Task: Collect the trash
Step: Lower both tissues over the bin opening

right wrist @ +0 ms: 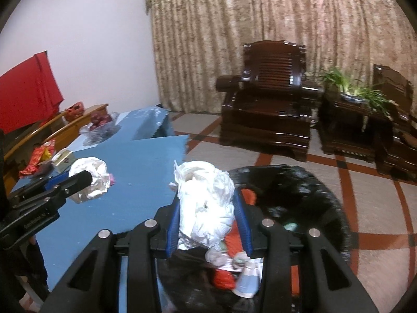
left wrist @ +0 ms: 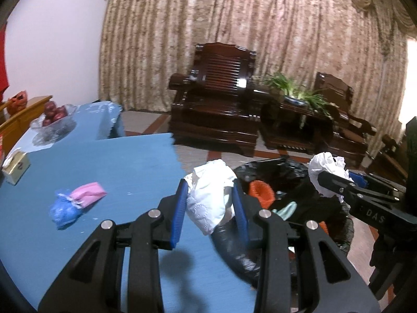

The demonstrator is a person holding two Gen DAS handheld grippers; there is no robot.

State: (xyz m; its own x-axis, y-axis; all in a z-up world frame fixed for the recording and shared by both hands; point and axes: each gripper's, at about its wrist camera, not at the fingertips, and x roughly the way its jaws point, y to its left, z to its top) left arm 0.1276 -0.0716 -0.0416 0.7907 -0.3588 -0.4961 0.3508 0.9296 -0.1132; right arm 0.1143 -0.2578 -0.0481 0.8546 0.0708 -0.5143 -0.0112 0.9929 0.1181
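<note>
My left gripper (left wrist: pixel 209 186) is shut on a crumpled white paper wad (left wrist: pixel 208 198), held over the corner of the blue table (left wrist: pixel 117 169) beside the black-lined trash bin (left wrist: pixel 263 169). My right gripper (right wrist: pixel 207 198) is shut on another white paper wad (right wrist: pixel 208 198), right above the open bin (right wrist: pixel 299 193), which holds orange and white rubbish. Each wrist view also shows the other gripper from the side: the right gripper (left wrist: pixel 329 180) with its wad (left wrist: pixel 325 163), and the left gripper (right wrist: pixel 84 180) with its wad (right wrist: pixel 95 176). A pink and blue wad (left wrist: pixel 75 203) lies on the table.
A tissue box (left wrist: pixel 15 167) and a glass bowl of red fruit (left wrist: pixel 53 122) stand on the table's far left. Red wrappers (right wrist: pixel 39 159) lie near the box. Dark wooden armchairs (right wrist: pixel 268 109) and a plant (right wrist: pixel 357 91) stand across the tiled floor, before a curtain.
</note>
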